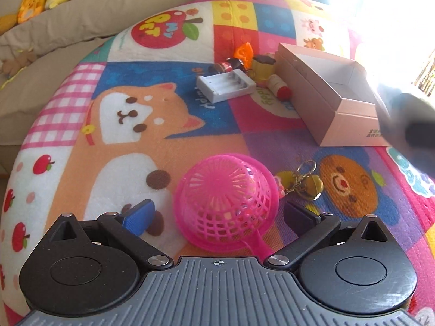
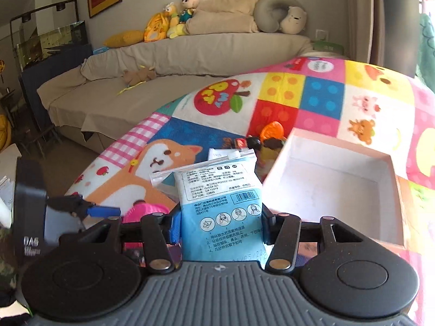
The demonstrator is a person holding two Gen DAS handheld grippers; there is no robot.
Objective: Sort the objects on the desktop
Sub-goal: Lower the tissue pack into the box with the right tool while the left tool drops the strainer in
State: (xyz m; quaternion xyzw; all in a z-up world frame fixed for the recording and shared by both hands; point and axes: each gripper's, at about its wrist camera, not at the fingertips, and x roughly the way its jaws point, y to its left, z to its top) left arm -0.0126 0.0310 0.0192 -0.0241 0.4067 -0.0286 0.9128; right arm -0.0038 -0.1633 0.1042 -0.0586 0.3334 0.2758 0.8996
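My left gripper [image 1: 217, 214] is open, its fingers on either side of a pink plastic basket [image 1: 225, 201] lying on the colourful mat, not touching it. A keychain with bells [image 1: 304, 182] lies just right of the basket. My right gripper [image 2: 220, 225] is shut on a blue and white packet [image 2: 220, 203] and holds it above the mat, left of the open pink box [image 2: 334, 184]. The box also shows in the left wrist view [image 1: 326, 92]. The left gripper's blue finger [image 2: 103, 211] and the pink basket [image 2: 146, 209] show in the right wrist view.
A white battery holder [image 1: 225, 85], a small cola bottle [image 1: 225, 66], an orange toy [image 1: 244, 51], a yellow cup [image 1: 262, 68] and a small bottle with a red cap [image 1: 278, 87] lie left of the box. A beige sofa [image 2: 163, 62] with plush toys stands behind the mat.
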